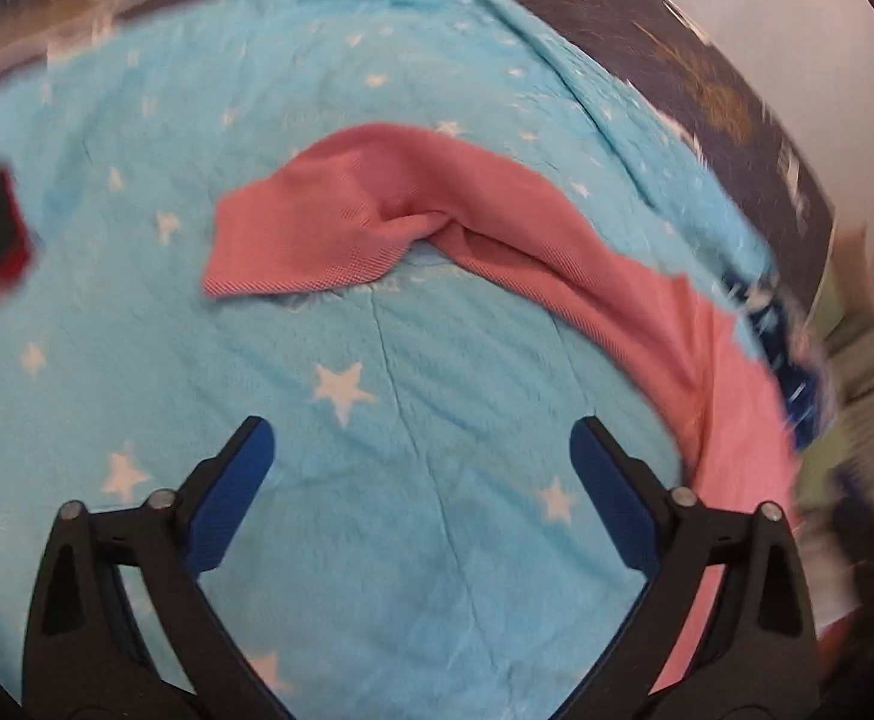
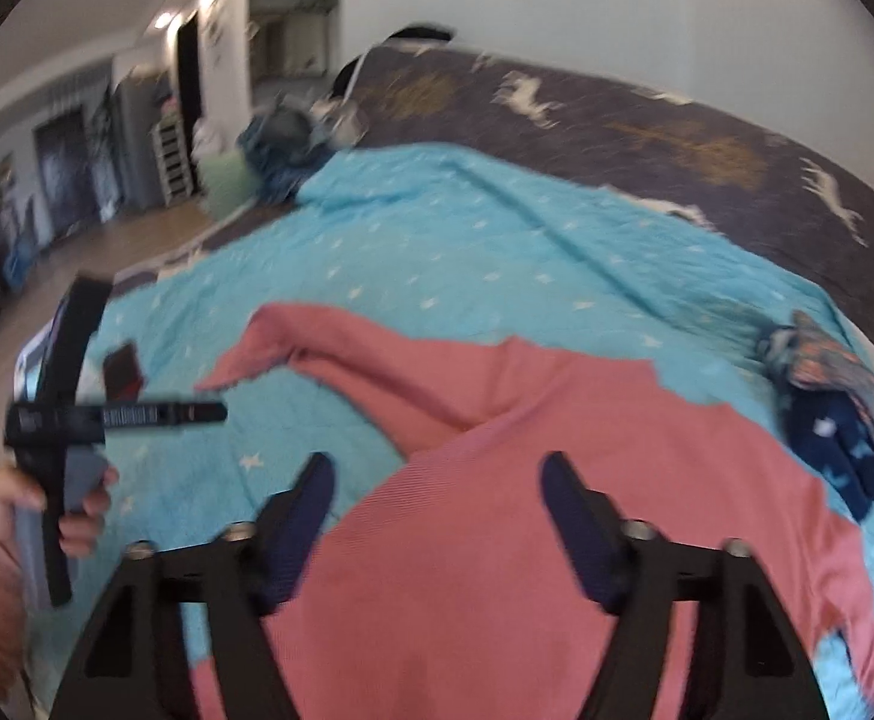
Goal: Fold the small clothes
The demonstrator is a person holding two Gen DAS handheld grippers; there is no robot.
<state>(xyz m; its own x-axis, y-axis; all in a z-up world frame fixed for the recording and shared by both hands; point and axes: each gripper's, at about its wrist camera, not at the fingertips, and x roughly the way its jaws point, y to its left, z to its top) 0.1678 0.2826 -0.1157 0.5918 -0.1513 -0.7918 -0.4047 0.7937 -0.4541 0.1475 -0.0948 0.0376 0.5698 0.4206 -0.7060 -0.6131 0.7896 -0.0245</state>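
Left gripper (image 1: 419, 450): jaws wide, empty, over the blanket (image 1: 137, 312); the pink garment (image 1: 341, 228) lies ahead and to their right. Right gripper (image 2: 437, 492): jaws parted, nothing clamped, garment beneath. Advise gripping matching edges before folding.

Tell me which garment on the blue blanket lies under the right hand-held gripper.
The pink garment, spread out flat; the dark patterned clothes sit bunched at the blanket's right edge.

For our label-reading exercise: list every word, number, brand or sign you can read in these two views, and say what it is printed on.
None can be read.
Left gripper: pale marks on its black body, too blurred to read.
Pink garment: no print visible.
Turquoise blanket: white stars only, no text.
Dark bedspread: animal figures, no lettering.
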